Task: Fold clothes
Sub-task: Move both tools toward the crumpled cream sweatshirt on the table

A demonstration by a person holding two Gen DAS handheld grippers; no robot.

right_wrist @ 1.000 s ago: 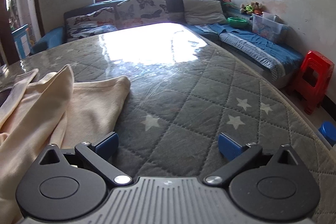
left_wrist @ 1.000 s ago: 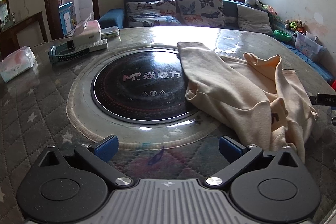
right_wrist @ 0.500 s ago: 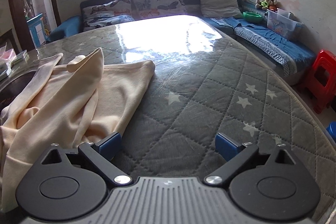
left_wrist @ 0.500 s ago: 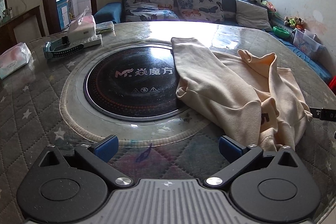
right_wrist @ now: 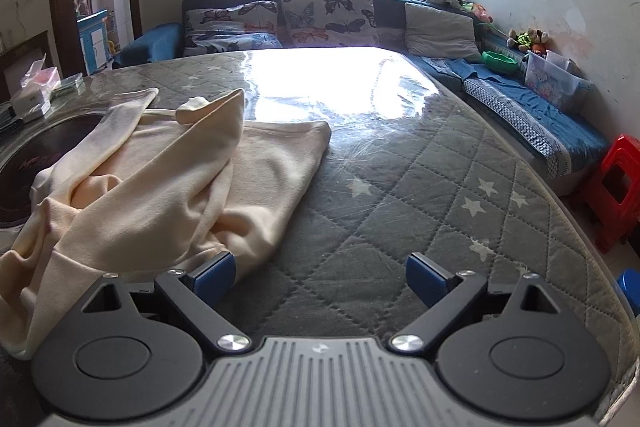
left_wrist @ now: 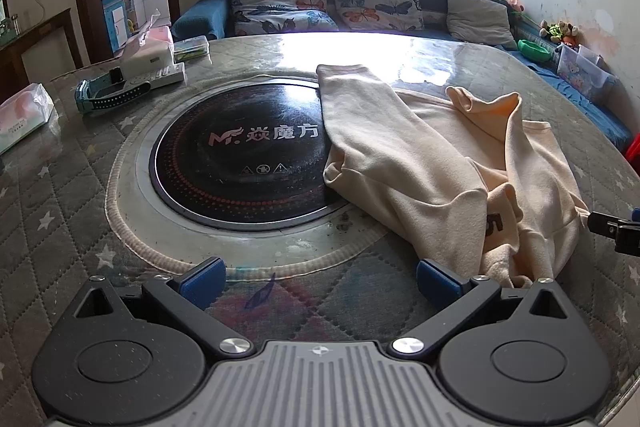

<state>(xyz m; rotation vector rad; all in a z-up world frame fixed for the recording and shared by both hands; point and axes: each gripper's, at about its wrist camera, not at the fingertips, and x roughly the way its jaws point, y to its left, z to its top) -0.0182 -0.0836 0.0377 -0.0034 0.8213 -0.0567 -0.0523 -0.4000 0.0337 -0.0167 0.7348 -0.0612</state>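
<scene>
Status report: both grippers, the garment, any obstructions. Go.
Left gripper open, empty. Right gripper open, empty, beside the cream sweatshirt. Sweatshirt crumpled, unfolded, one sleeve lying over the black cooktop. Nothing on the sweatshirt.

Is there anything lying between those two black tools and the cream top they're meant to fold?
Nothing visible. The cream sweatshirt lies crumpled right by the right tool, at its left finger. Only bare quilted table cover separates it from the left tool. Both tools are open and empty.
</scene>
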